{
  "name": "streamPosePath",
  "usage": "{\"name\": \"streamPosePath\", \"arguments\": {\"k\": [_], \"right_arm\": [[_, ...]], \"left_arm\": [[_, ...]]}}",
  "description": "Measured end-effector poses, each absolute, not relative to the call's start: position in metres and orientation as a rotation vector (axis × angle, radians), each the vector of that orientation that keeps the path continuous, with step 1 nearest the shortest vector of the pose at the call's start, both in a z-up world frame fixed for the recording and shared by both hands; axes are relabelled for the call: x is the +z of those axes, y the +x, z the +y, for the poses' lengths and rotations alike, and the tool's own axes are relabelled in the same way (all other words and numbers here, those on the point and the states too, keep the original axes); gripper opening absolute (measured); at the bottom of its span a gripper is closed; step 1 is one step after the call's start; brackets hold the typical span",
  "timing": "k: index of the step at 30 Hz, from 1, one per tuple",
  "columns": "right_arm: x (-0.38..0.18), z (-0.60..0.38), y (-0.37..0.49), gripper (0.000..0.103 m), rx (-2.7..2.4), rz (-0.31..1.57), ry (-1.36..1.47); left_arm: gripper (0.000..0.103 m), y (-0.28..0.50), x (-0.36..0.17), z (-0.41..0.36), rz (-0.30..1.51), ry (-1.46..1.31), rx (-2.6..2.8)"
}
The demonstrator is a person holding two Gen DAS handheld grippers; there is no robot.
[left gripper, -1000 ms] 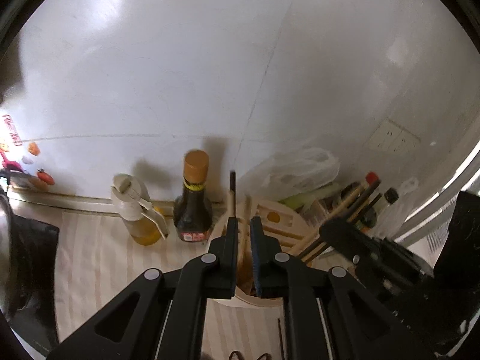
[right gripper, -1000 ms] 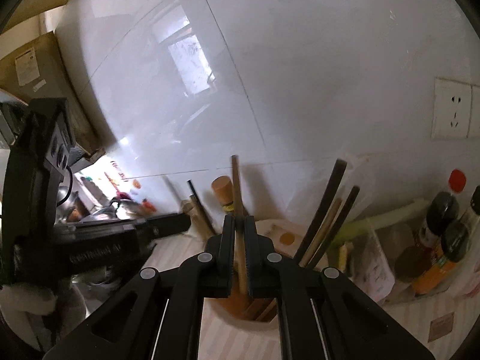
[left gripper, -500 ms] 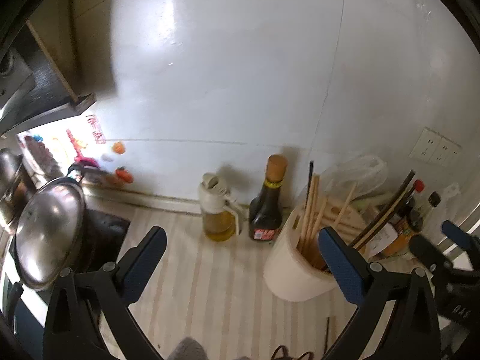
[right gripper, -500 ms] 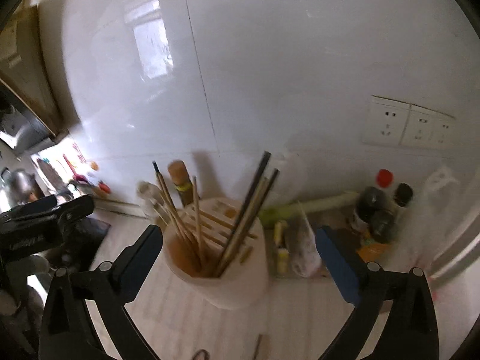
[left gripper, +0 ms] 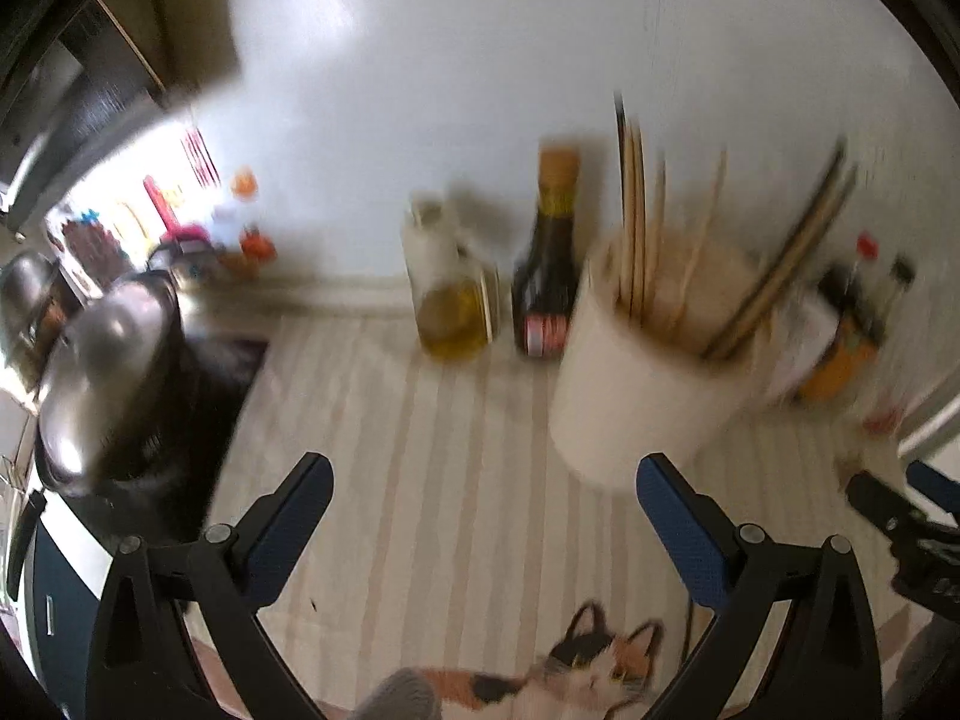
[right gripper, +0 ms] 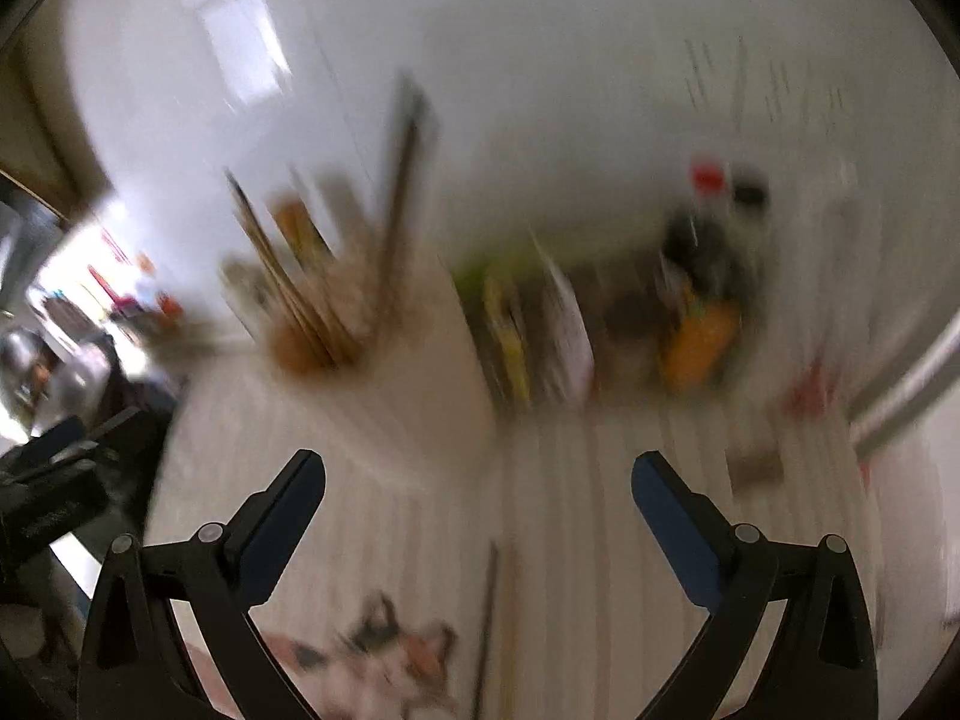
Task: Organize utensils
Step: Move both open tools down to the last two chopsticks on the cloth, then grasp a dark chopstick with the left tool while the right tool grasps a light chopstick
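A cream utensil holder (left gripper: 636, 384) stands on the striped counter near the wall, filled with several upright chopsticks (left gripper: 633, 204). My left gripper (left gripper: 480, 480) is open and empty, low over the counter in front of the holder. My right gripper (right gripper: 477, 477) is open and empty; its view is blurred and shows the holder (right gripper: 390, 372) ahead to the left. A pair of loose chopsticks (right gripper: 495, 618) lies on the counter between the right fingers. The right gripper's tip (left gripper: 900, 516) shows at the left view's right edge.
An oil dispenser (left gripper: 447, 294) and a dark sauce bottle (left gripper: 549, 264) stand left of the holder by the wall. A steel pot (left gripper: 102, 372) sits at far left. Bottles and packets (right gripper: 702, 300) crowd the right. A cat-print mat (left gripper: 570, 672) lies at the front edge.
Both grippers went from shut on chopsticks over the holder to open, leaving the chopsticks in it, then pulled back and dropped lower toward the counter.
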State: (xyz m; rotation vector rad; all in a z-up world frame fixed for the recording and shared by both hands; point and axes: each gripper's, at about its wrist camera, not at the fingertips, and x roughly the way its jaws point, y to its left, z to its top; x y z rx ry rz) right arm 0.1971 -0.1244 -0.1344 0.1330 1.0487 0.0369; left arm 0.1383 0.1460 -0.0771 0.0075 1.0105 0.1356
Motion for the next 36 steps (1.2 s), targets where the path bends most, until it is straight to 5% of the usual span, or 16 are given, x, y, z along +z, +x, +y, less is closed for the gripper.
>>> {"name": "streamPosePath", "arguments": {"k": [3,5,9,12,19,28,36], "right_arm": [[-0.197,-0.134,0.191,0.101,0.019,1.216,0.146],[-0.24,-0.138,0.187,0.084,0.019,1.319,0.156],[-0.295,-0.139,0.18,0.067,0.025,1.429,0.174],[-0.316,-0.134,0.177,0.055,0.037,1.464,0.155],[-0.332,-0.12,0.169,0.008,0.028,1.466,0.046],[-0.331,-0.195,0.151,0.007,-0.053,1.505,0.078],[-0.333,-0.256,0.139,0.007,-0.128,1.529,0.125]], "left_arm": [[0.103,0.133,-0.119,0.137,1.099,0.031,0.129],[0.103,0.13,-0.143,0.132,1.141,0.045,0.127],[0.103,0.124,-0.177,0.126,1.187,0.069,0.13],[0.103,0.122,-0.195,0.122,1.223,0.069,0.115],[0.103,0.119,-0.208,0.104,1.258,0.108,0.089],[0.103,0.112,-0.228,0.047,1.344,0.11,-0.065],[0.07,0.106,-0.269,-0.022,1.479,0.094,-0.219]]}}
